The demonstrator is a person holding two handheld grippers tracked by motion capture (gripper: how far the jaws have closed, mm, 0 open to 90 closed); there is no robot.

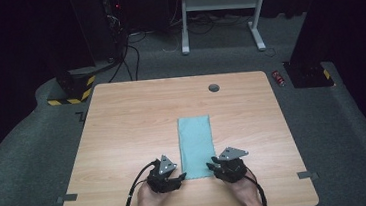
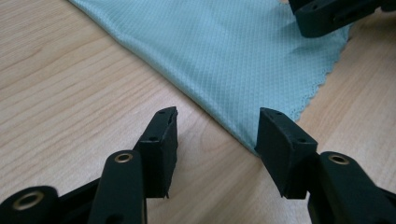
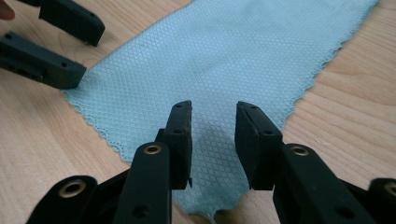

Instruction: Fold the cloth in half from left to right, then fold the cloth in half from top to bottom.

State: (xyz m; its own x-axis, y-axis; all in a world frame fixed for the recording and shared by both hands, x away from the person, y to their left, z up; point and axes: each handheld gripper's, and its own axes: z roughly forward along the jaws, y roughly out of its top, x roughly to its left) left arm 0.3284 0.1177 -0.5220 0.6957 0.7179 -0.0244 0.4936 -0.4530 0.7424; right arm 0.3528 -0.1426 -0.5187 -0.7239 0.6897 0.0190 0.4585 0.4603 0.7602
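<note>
A light teal cloth (image 1: 195, 144), folded into a long narrow strip, lies flat on the wooden table (image 1: 122, 123) and runs away from me. My left gripper (image 1: 180, 177) sits at its near left corner. Its jaws are open (image 2: 217, 114): one is over bare wood, the other at the cloth's (image 2: 233, 56) edge. My right gripper (image 1: 210, 167) is at the near right corner, open (image 3: 212, 109), with the cloth (image 3: 233, 56) lying flat under the gap. The left gripper's fingers (image 3: 46, 65) rest by the opposite corner.
A round cable hole (image 1: 214, 87) is near the table's far edge. Tape marks (image 1: 67, 198) (image 1: 304, 175) sit at the near corners. On the floor beyond are a red can (image 1: 279, 78), a white desk frame (image 1: 220, 9) and a yellow-black striped base (image 1: 72, 90).
</note>
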